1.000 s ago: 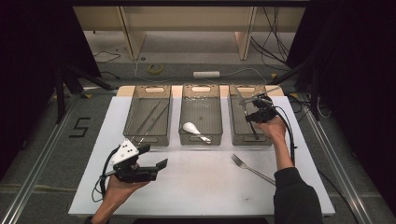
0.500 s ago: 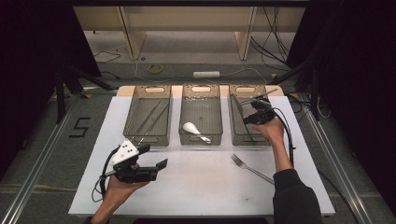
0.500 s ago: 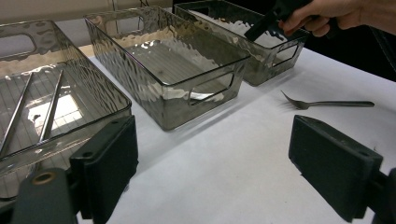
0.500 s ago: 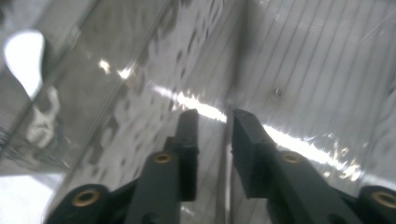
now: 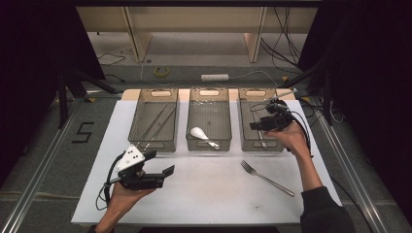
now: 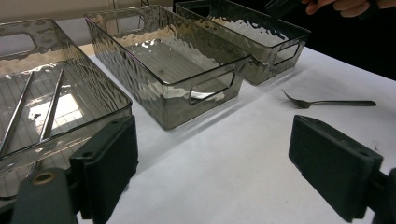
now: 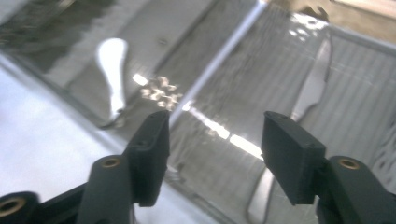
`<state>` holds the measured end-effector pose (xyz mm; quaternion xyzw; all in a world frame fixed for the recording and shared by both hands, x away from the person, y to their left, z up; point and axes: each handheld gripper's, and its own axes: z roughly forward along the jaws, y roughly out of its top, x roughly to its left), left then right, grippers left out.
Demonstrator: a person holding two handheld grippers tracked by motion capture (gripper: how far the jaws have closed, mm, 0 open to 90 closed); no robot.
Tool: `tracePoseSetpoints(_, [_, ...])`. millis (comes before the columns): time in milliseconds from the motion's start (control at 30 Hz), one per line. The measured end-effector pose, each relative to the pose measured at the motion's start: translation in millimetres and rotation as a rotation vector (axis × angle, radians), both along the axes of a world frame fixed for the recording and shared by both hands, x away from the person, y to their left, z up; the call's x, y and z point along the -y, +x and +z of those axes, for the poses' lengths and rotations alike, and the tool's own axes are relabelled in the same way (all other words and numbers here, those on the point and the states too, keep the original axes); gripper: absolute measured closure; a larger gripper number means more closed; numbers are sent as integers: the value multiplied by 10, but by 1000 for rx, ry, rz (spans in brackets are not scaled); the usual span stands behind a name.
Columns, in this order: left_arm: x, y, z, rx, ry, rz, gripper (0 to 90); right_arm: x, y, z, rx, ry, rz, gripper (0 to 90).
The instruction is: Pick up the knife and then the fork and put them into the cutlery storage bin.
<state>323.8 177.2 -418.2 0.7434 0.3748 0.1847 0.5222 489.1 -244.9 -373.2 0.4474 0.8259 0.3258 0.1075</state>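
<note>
Three clear bins stand in a row at the back of the white table (image 5: 204, 199). The left bin (image 5: 141, 116) holds two thin metal rods (image 6: 51, 105), and the middle bin (image 5: 209, 92) a white spoon (image 5: 201, 136). In the right bin (image 5: 255, 92) lies a knife (image 7: 313, 88). My right gripper (image 5: 256, 121) hovers above that bin. Its jaws have just been opening and stand open with nothing between them (image 7: 215, 135). A metal fork (image 5: 267, 178) lies on the table in front of the right bin. My left gripper (image 5: 161, 162) rests open at the front left, empty.
Bare table stretches between the bins and the front edge, with the fork (image 6: 327, 102) on its right half. Beyond the table are cables, a roll of tape (image 5: 162, 71) and a wooden frame (image 5: 194, 19) on the floor.
The right gripper has lifted a little above the right bin and its jaws have spread apart. The left gripper has kept still.
</note>
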Motion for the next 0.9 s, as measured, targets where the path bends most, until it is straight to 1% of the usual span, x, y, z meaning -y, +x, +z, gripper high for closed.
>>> tracePoseSetpoints(167, [0, 2, 0, 1, 3, -2, 152, -54, -185, 113, 41, -6, 41, 357])
tracePoseSetpoints(233, [-1, 2, 0, 1, 2, -1, 152, -79, -250, 135, 54, -11, 53, 335])
tracePoseSetpoints(300, [-3, 0, 1, 1, 3, -1, 152, -94, -315, 148, 61, -9, 63, 328])
tracePoseSetpoints(367, [-8, 3, 2, -4, -3, -3, 152, -96, -375, 151, 79, -5, 75, 328])
tracePoseSetpoints(467, [-13, 3, 3, -7, -9, -2, 152, -88, -472, 146, 85, 6, 90, 328])
tracePoseSetpoints(567, [-14, 4, 4, -6, -7, -2, 152, -61, -587, 120, 103, 40, 96, 326])
tracePoseSetpoints(600, [-12, 2, 5, -5, -8, -4, 152, -59, -614, 105, 95, 49, 103, 325])
tracePoseSetpoints(633, [-9, -2, 5, -5, -8, -4, 152, -60, -638, 91, 84, 40, 117, 323])
tracePoseSetpoints(667, [-7, -4, 5, -4, -6, -5, 152, -61, -668, 79, 84, 31, 124, 322])
tracePoseSetpoints(733, [-5, 1, 4, -5, -7, -5, 151, -56, -713, 52, 77, 38, 137, 321])
tracePoseSetpoints(833, [-4, -3, 7, -3, -4, -6, 151, -59, -759, 13, 68, 16, 148, 320])
tracePoseSetpoints(900, [-6, -7, 11, -2, -7, -5, 152, -61, -788, -10, 52, -2, 157, 317])
